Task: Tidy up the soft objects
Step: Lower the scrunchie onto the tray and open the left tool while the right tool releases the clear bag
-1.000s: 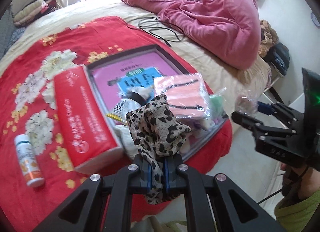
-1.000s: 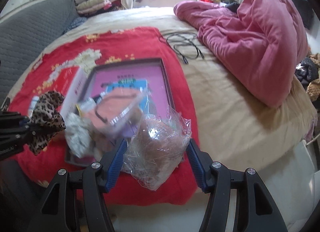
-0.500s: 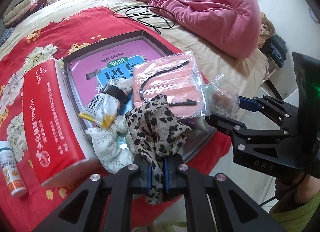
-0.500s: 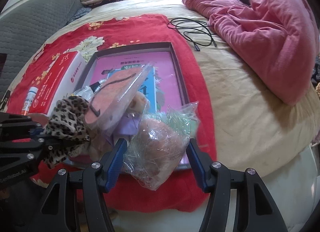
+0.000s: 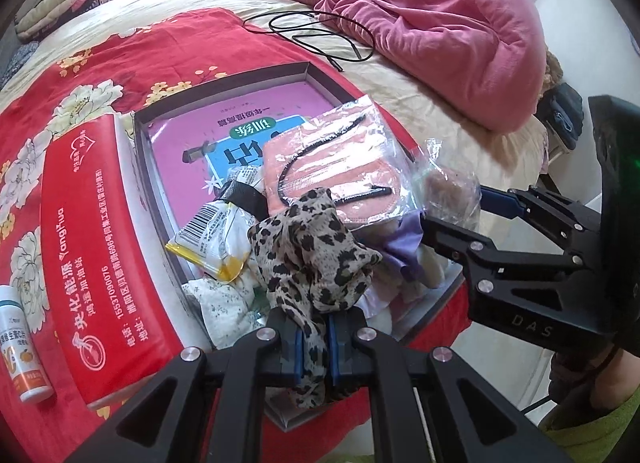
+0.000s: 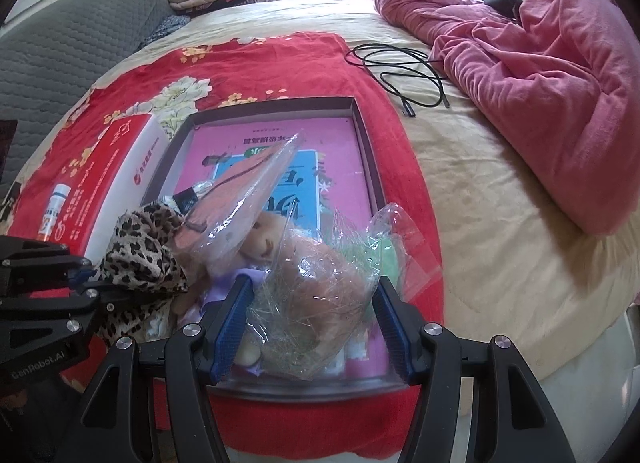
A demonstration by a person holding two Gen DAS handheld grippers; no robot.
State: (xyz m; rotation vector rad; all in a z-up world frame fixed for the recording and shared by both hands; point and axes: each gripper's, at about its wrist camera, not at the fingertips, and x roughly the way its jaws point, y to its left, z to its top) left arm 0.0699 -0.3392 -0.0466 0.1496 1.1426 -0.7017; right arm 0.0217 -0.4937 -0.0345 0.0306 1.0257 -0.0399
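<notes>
My left gripper [image 5: 312, 337] is shut on a leopard-print cloth [image 5: 312, 251] and holds it over the near end of a shallow dark box [image 5: 224, 81]. That cloth [image 6: 144, 255] also shows at the left of the right wrist view. My right gripper [image 6: 310, 323] is shut on a clear crinkly bag with a brown plush toy [image 6: 320, 291] inside, over the box's near right corner [image 6: 364, 147]. In the box lie a pink book [image 6: 340, 167], a bagged pink cloth item [image 5: 332, 171], a yellow-white packet [image 5: 212, 239], a white floral cloth [image 5: 224, 303] and purple fabric [image 5: 400, 251].
A red tissue box [image 5: 76, 239] lies along the box's left side, a small white bottle [image 5: 20, 347] beside it. All rest on a red flowered cloth [image 6: 260, 63] over a beige bed. A black cable [image 6: 400, 71] and a pink quilt [image 6: 560, 75] lie beyond. The floor drops off at the near edge.
Both grippers have come forward and down toward the box with their loads still held. The box and its contents now look larger and closer in both views.
</notes>
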